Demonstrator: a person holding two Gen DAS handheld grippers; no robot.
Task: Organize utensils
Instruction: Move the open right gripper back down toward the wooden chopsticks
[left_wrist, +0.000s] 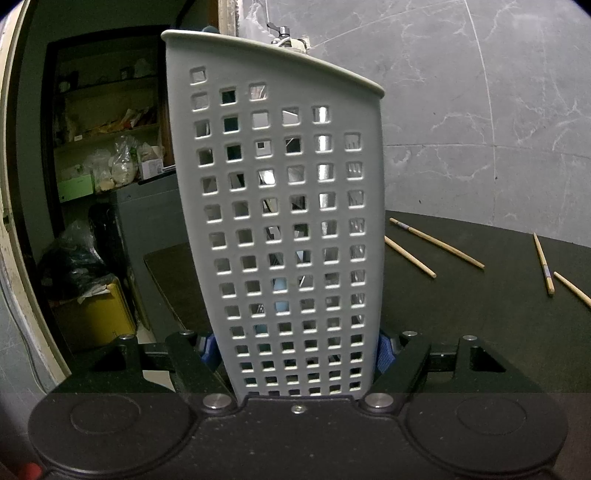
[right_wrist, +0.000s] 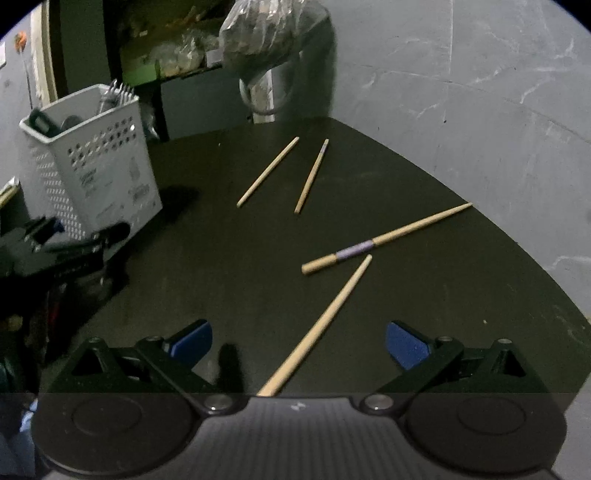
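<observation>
right gripper (right_wrist: 299, 341) is wide open with nothing in it, just over the nearest chopstick (right_wrist: 317, 325), which could roll away if one finger bumps it.

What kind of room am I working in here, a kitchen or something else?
Probably a home kitchen or pantry corner. A perforated utensil caddy with forks stands on a dark table with loose chopsticks, against a marble-look wall, beside shelves of bagged food.
</observation>
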